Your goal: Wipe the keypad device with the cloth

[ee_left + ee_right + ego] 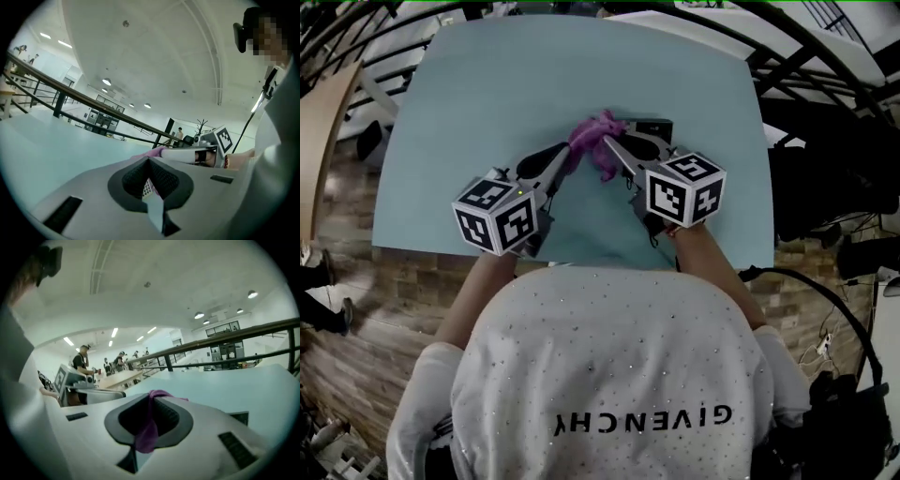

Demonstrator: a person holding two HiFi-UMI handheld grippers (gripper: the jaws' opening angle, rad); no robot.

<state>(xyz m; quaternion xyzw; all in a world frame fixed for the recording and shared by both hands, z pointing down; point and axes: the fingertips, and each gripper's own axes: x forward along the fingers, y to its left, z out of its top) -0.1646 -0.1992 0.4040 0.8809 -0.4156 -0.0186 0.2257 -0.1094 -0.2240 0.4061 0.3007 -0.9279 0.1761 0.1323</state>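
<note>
Evidently both tools share the cloth point(595, 133): the left hand-held gripper point(149, 162) is clamped on one edge, the right hand-held gripper point(151, 400) on a fold, likely to spread it. The keypad device point(655, 125) lies on the counter point(478, 94) just behind.

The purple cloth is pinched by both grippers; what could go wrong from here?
The left gripper and right gripper both clamp the cloth, so pulling apart could tear it free of one. The keypad device lies unheld and half hidden behind the bunch; a wipe might shove it rather than clean it.
</note>
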